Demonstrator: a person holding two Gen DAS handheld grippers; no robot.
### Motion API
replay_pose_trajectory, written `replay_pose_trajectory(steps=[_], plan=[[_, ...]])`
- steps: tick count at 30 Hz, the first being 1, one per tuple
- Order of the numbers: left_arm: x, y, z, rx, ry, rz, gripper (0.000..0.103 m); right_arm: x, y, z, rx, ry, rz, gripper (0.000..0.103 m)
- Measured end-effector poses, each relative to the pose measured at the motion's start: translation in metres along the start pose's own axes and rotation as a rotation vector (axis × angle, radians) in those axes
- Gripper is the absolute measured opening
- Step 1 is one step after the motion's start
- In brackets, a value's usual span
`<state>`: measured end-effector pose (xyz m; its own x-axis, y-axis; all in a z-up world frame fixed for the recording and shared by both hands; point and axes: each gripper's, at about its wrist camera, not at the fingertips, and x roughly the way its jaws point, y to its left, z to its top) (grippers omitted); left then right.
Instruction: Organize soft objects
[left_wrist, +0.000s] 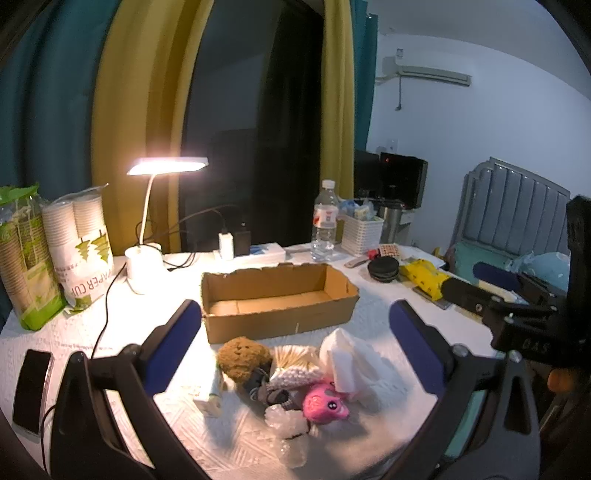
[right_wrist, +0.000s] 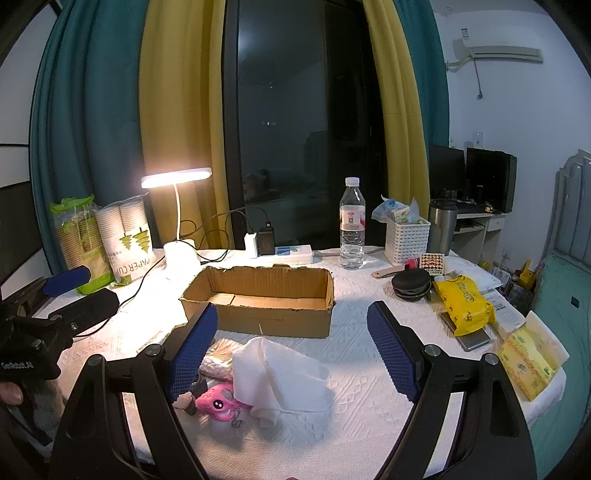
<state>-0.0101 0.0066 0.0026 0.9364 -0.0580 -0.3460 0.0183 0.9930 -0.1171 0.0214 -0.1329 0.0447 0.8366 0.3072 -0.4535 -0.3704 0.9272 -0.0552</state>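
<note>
Right wrist view: the left finger of the right claw (right_wrist: 291, 345) covers part of the pink plush toy (right_wrist: 218, 400) and the cotton swab pack (right_wrist: 218, 350); the white tissue (right_wrist: 275, 376) overlaps both. The brown plush (left_wrist: 242, 358) shows only in the left wrist view. Label print on the water bottle (right_wrist: 352, 221) is too small to read. The phone (left_wrist: 31, 391) is partly cut by the fisheye rim.

Bedroom: bed headboard (left_wrist: 517, 210), curtains (right_wrist: 177, 122).
</note>
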Motion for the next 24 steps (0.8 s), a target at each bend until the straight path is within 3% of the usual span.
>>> replay_pose_trajectory(steps=[24], plan=[[0.0000,-0.0027,-0.0027,-0.003,0.004,0.002,0.102,0.0012,0.0034,-0.0011,-0.001,0.005,0.009,0.086]])
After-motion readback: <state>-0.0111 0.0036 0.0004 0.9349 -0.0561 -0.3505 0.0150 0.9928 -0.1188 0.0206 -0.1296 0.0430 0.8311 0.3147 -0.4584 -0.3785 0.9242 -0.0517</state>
